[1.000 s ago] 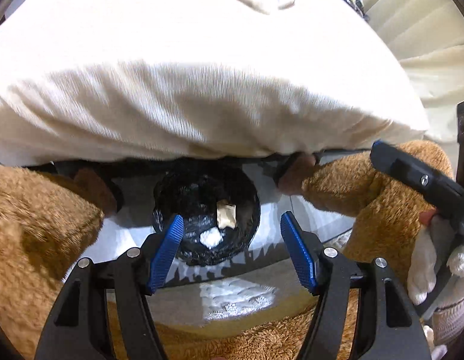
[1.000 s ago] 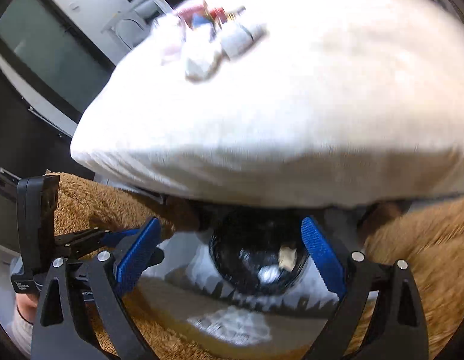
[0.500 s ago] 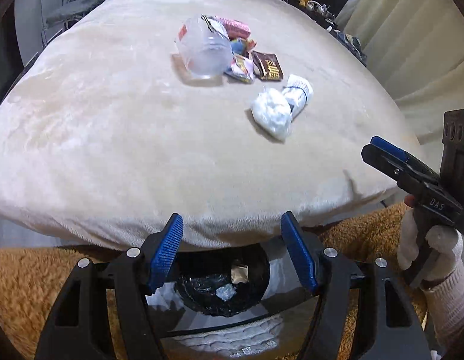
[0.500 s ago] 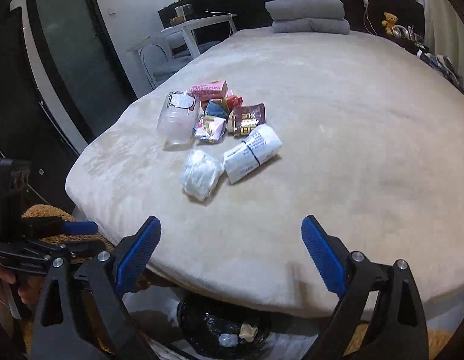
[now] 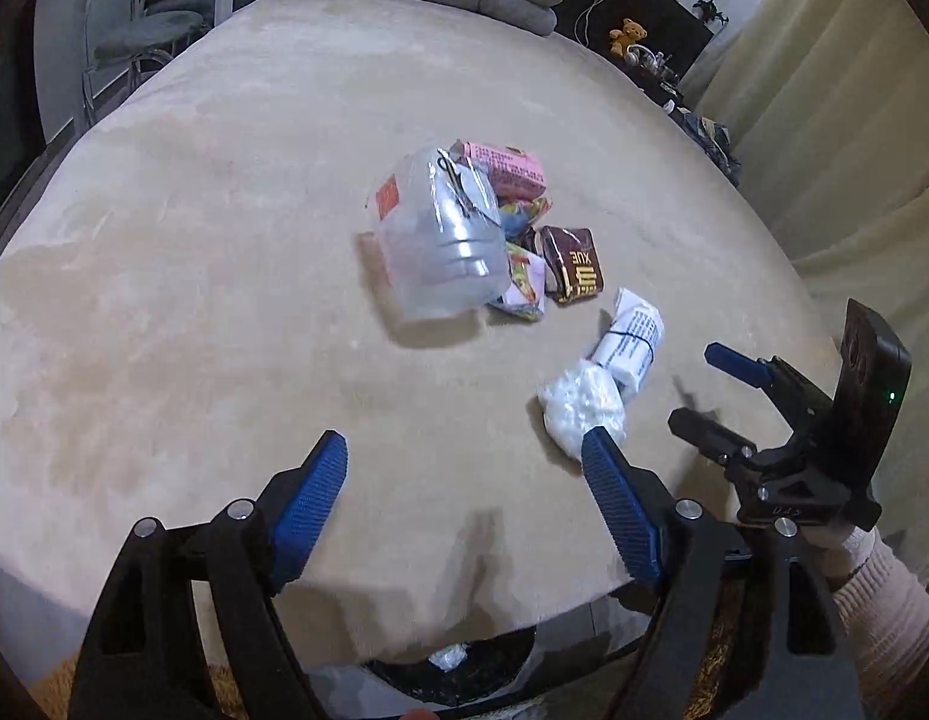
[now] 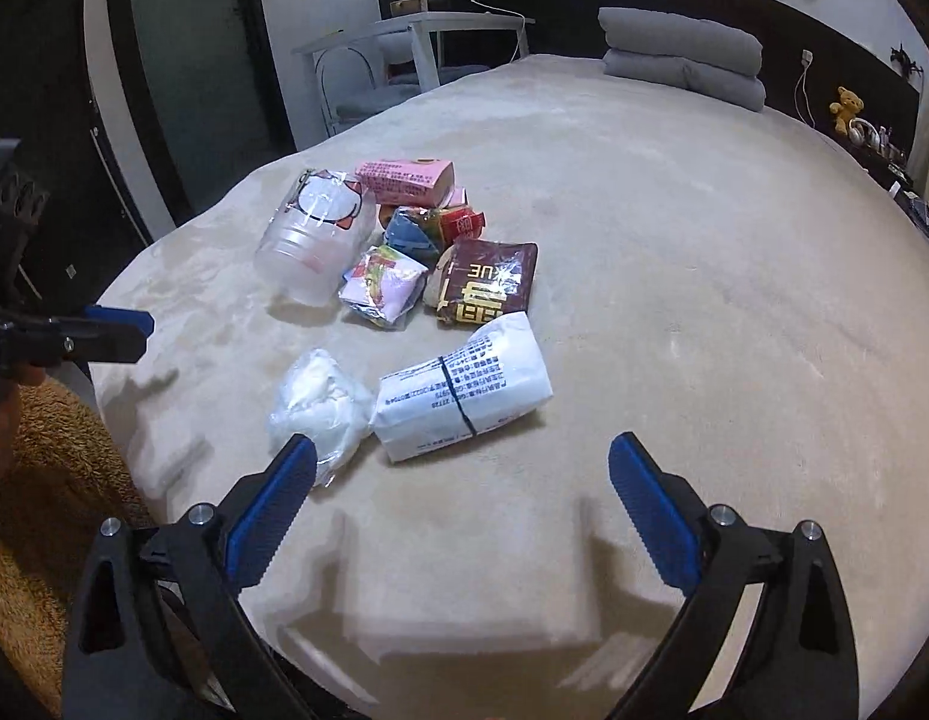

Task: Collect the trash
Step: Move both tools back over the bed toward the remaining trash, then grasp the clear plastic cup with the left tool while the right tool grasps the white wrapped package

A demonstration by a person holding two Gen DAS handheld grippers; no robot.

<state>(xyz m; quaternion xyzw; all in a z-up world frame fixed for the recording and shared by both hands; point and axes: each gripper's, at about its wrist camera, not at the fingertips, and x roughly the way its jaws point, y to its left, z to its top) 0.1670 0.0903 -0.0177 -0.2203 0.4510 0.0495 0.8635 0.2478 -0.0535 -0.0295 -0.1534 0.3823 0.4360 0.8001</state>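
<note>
a little trash already lies in the black bin (image 5: 452,669) below the bed's (image 5: 194,300) near edge. the trash pile (image 6: 404,276) waits mid-bed. left gripper (image 5: 464,498) and right gripper (image 6: 461,483) jaws are opening, both empty.

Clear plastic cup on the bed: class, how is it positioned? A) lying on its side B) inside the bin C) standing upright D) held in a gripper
A: the clear plastic cup lies tipped over on the bed beside the wrappers, untouched by either gripper.
</note>
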